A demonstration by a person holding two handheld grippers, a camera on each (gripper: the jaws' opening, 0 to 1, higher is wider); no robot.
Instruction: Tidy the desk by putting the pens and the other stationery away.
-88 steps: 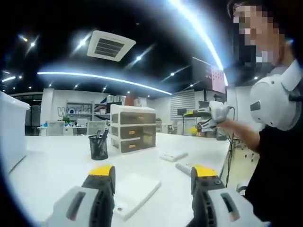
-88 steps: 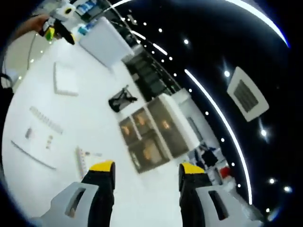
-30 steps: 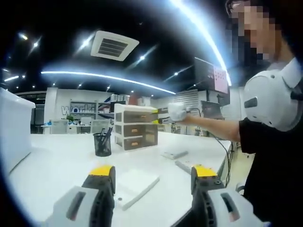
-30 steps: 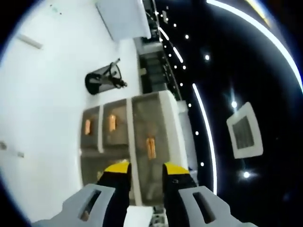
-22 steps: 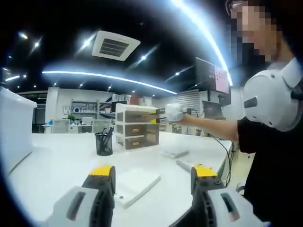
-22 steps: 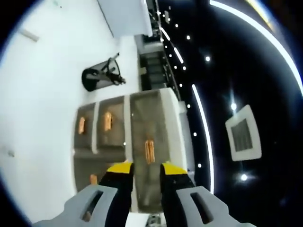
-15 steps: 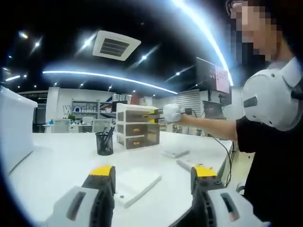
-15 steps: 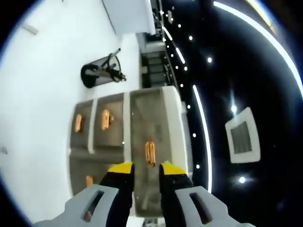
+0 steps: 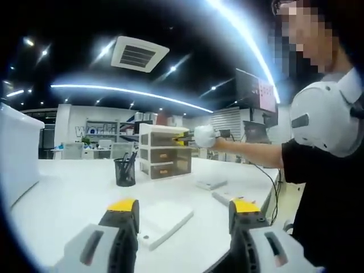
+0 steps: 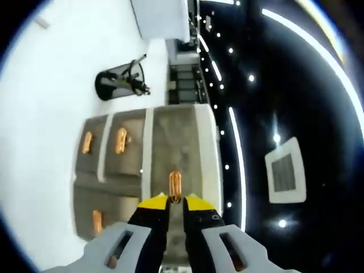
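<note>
A white three-drawer unit (image 9: 164, 153) with orange handles stands at the back of the white desk (image 9: 74, 199). Left of it a black mesh pen cup (image 9: 125, 172) holds pens. In the right gripper view, which is rolled on its side, the drawer unit (image 10: 122, 176) is close. My right gripper (image 10: 174, 201) is shut on the top drawer's orange handle (image 10: 174, 185). The left gripper view has that right gripper (image 9: 185, 136) at the top drawer, held by a gloved hand. My left gripper (image 9: 183, 206) hangs open over the near desk edge, above a white pad (image 9: 165, 219).
A flat white item (image 9: 211, 183) and a long white strip (image 9: 223, 197) lie right of the pad. A tall white box (image 9: 17, 159) stands at the desk's left. The pen cup (image 10: 116, 83) sits past the drawers. The person's arm and body stand at the right.
My right gripper has moved up to the drawer unit and its jaws have narrowed onto the top drawer's handle. The left gripper has barely moved and stays open.
</note>
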